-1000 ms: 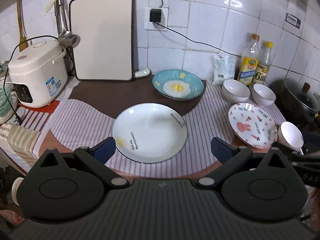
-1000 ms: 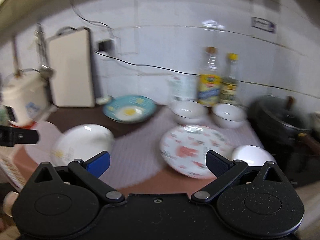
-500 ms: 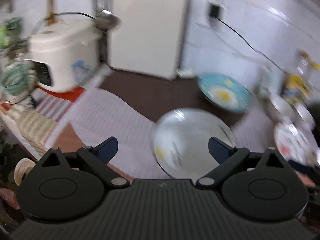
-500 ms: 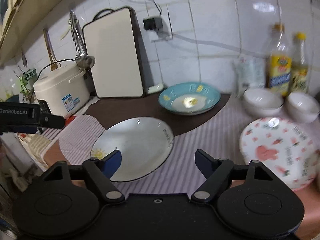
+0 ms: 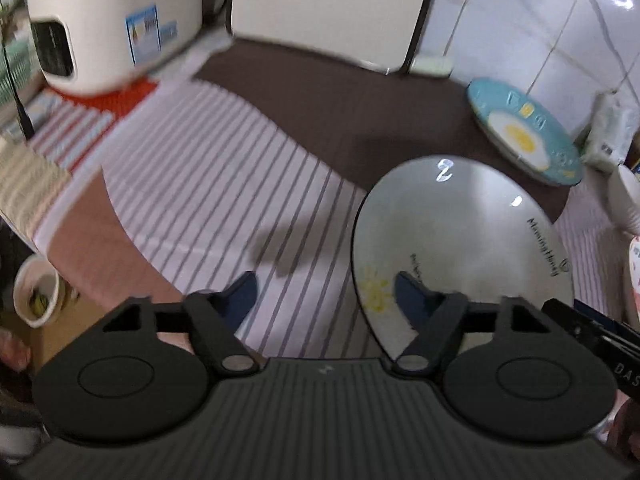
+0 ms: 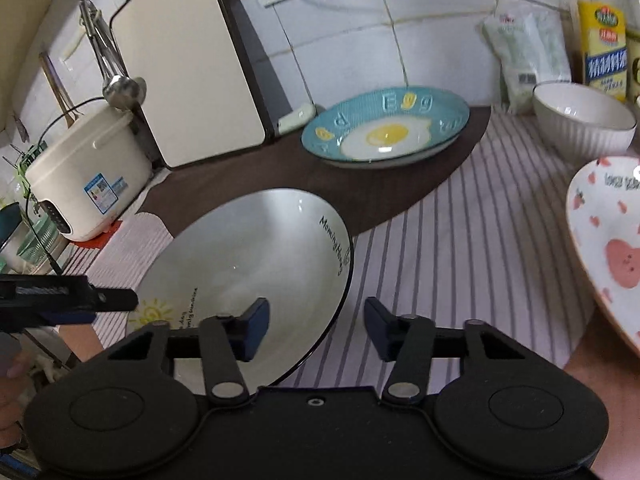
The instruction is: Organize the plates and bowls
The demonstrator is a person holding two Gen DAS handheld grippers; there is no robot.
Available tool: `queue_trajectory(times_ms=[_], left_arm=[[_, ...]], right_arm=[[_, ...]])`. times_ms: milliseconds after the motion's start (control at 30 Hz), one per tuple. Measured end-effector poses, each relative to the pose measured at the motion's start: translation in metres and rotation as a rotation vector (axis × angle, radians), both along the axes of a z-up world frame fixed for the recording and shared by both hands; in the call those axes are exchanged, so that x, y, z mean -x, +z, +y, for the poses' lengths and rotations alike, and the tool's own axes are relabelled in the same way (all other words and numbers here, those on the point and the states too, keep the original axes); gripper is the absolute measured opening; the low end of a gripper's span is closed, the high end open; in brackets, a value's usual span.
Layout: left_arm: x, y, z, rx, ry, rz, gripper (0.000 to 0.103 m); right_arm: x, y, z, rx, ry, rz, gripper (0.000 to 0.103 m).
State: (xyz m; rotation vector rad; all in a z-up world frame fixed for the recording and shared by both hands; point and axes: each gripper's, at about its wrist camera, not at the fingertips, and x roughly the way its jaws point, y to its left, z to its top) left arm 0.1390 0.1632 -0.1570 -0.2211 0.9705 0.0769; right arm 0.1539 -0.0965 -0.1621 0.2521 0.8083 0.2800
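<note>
- One worktop [image 6: 460,240] was observed, covered by a striped cloth with a brown mat [image 6: 380,188] at its rear.
- One cream cutting board [image 6: 188,72] stood upright against the tiled wall.
- One white rice cooker [image 6: 84,176] stood at the left; its blue label was not legible.
- Three plates were counted. One white plate [image 6: 256,256], with a sun drawing and the words "Morning Honey", lay at the front of the striped cloth. One blue plate [image 6: 384,128], with a fried-egg picture and raised letters reading "Egg", sat on the brown mat behind it. One white-and-pink plate [image 6: 608,248] lay to the right, its writing too partial to read.
- One white ribbed bowl [image 6: 584,120] was fully seen at the right rear; the edge of something beside it could not be identified.
- One yellow-labelled bottle [image 6: 600,56] stood behind the bowl; its print was illegible.
- One left gripper [image 5: 324,292] was closing, part spread, with the white plate's left rim between its fingers and no contact discernible.
- One right gripper [image 6: 316,326] was closing, part spread, straddling the same plate's right rim; contact could not be confirmed.
</note>
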Motion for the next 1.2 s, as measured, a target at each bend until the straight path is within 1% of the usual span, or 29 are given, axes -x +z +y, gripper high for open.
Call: queue_trajectory(times_ms=[33,67,100,133,167,233,267,300,400,500,567,667,833,1100,1200], left_arm=[[-0.002,-0.003,0.002,0.020,0.002,0.012,0.061],[-0.003,-0.006,0.004,0.035,0.003,0.022,0.056],[-0.004,-0.008,0.004,0.043,0.000,0.029,0.048],[-0.003,-0.010,0.004,0.053,-0.009,0.036,0.045],[-0.003,-0.010,0.004,0.069,-0.020,0.035,0.037],[-0.002,-0.010,0.001,0.095,-0.040,0.026,0.026],[-0.002,-0.010,0.000,0.100,-0.051,0.027,0.021],[-0.003,-0.010,-0.002,0.105,-0.061,0.025,0.016],[-0.005,-0.013,-0.006,0.125,-0.066,0.031,0.014],[-0.008,-0.015,-0.012,0.127,-0.058,0.047,0.017],[-0.012,-0.014,-0.014,0.123,-0.058,0.066,0.019],[-0.013,-0.012,-0.020,0.082,-0.078,0.074,0.021],[-0.009,-0.005,-0.036,0.062,-0.136,0.058,0.021],[-0.012,0.008,-0.084,0.083,-0.262,0.032,0.021],[-0.021,0.007,-0.099,0.099,-0.294,0.048,0.021]], right_arm=[[-0.002,-0.002,0.000,-0.005,-0.002,0.007,0.049],[-0.004,-0.004,-0.001,-0.017,-0.009,0.025,0.043],[-0.005,-0.005,-0.001,-0.028,-0.010,0.039,0.034],[-0.007,-0.006,-0.001,-0.037,0.000,0.052,0.031],[-0.008,-0.007,-0.001,-0.033,0.006,0.061,0.029],[-0.011,-0.008,-0.001,-0.025,0.011,0.067,0.025],[-0.012,-0.009,-0.002,-0.023,0.012,0.073,0.020],[-0.014,-0.010,-0.003,-0.027,0.012,0.075,0.020],[-0.016,-0.014,-0.008,-0.061,0.012,0.079,0.017],[-0.015,-0.020,-0.017,-0.128,-0.005,0.083,0.015],[-0.014,-0.021,-0.017,-0.140,-0.003,0.076,0.016],[-0.017,-0.017,-0.014,-0.106,0.036,0.078,0.019],[-0.015,-0.008,-0.022,-0.071,0.043,0.061,0.019],[0.013,0.011,-0.062,-0.017,-0.038,0.014,0.019],[0.016,0.013,-0.077,-0.009,-0.075,0.011,0.020]])
